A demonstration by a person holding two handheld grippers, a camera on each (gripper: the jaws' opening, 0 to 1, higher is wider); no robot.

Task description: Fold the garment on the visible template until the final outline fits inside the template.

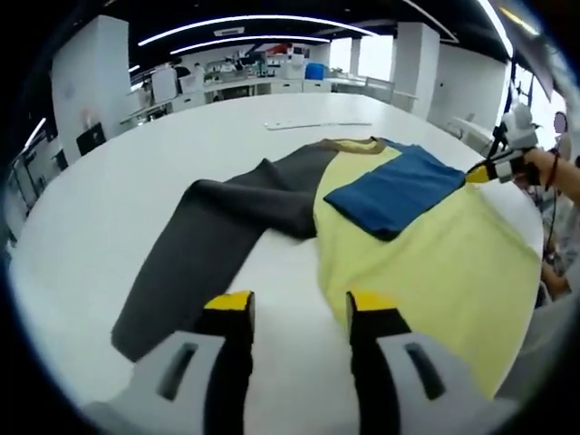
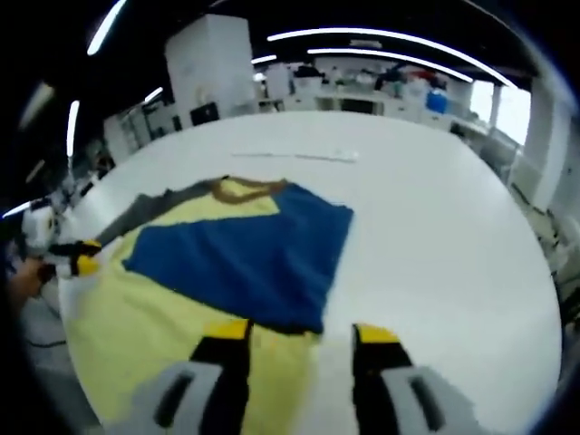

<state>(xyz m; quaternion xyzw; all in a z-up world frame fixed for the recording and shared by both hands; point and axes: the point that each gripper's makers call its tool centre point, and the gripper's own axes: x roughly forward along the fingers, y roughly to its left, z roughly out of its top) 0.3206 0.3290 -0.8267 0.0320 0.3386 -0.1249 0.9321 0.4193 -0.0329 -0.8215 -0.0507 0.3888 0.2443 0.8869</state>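
Note:
A long-sleeved garment lies flat on the white table (image 1: 136, 181). Its yellow body (image 1: 435, 263) has a brown collar (image 1: 349, 143). The dark grey sleeve (image 1: 199, 245) stretches out sideways over the table. The blue sleeve (image 1: 394, 190) is folded across the chest, and shows as a broad blue panel (image 2: 245, 258) on the yellow body (image 2: 145, 335). My left gripper (image 1: 299, 308) is open, just short of the grey sleeve's cuff and the yellow hem. My right gripper (image 2: 301, 333) is open over the blue sleeve's near edge. Each gripper shows at the garment's far side: the right (image 1: 498, 169), the left (image 2: 77, 258).
A thin white strip (image 1: 317, 125) lies on the table beyond the collar, seen also as a white strip (image 2: 299, 156). Bare tabletop (image 2: 435, 245) spreads to the right of the garment. Desks and shelves (image 1: 263, 77) stand behind the table. A hand (image 1: 553, 172) holds the right gripper.

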